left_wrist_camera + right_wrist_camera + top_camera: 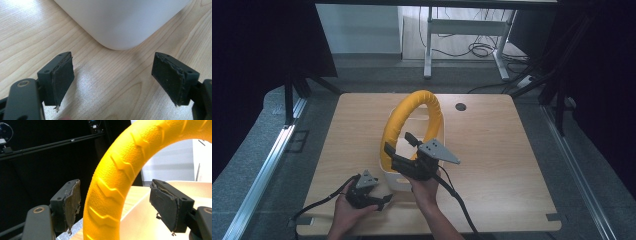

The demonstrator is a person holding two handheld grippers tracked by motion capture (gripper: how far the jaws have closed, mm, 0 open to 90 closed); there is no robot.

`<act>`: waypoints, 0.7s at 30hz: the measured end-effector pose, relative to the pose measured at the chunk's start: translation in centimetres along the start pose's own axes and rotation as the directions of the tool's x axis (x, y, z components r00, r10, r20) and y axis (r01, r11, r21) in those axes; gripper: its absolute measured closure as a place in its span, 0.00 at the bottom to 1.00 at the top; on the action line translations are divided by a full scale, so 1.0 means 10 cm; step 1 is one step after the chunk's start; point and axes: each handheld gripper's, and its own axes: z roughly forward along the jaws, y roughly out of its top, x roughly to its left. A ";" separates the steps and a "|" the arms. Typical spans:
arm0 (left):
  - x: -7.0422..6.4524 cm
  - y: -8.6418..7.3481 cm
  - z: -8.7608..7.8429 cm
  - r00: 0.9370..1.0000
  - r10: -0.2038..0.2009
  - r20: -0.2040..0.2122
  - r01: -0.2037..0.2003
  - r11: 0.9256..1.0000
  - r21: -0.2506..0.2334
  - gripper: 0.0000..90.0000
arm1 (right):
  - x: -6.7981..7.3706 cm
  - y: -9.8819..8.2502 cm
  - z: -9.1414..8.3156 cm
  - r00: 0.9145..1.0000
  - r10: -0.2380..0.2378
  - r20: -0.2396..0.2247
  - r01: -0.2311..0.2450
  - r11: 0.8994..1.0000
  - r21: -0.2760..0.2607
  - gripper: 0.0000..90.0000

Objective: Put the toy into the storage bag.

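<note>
- High view: Wooden table (pixel 492 150) in a dark-curtained room, with a desk frame and loose cables on the floor beyond its far edge. A white bin (pixel 398 181) sits near the table's middle, and a big yellow ring (pixel 412 117) stands upright in it, rising well above the rim. The right gripper (pixel 401 142) is raised over the near side of the bin, right at the ring's lower left arc. The left gripper (pixel 384 200) rests low on the table, just beside the bin's near left corner. The right hand is plainly the nearer one to the ring.
- Left gripper view: both black jaws stand wide apart with nothing between them, above bare wood. A rounded white corner of the bin (pixel 122 22) lies just ahead.
- Right gripper view: the jaws are spread apart and the ring (pixel 117 185) passes between them, its band running upward from the jaws and curving off to the right. Neither pad appears to touch it. Closing would likely clamp across the band.
- No brand, label or writing is readable anywhere; the ring shows raised chevron ridges.
</note>
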 end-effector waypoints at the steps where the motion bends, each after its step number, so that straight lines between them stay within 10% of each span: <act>1: -0.01 0.00 0.00 1.000 -0.003 -0.002 0.003 1.000 -0.001 0.20 | -0.01 0.00 -0.02 1.000 -0.001 -0.003 0.001 1.000 0.003 0.28; 21: -0.03 -0.01 -0.05 1.000 0.006 -0.007 -0.006 1.000 -0.009 0.20 | -0.53 0.06 -0.56 0.995 -0.075 0.071 0.070 0.996 0.062 0.35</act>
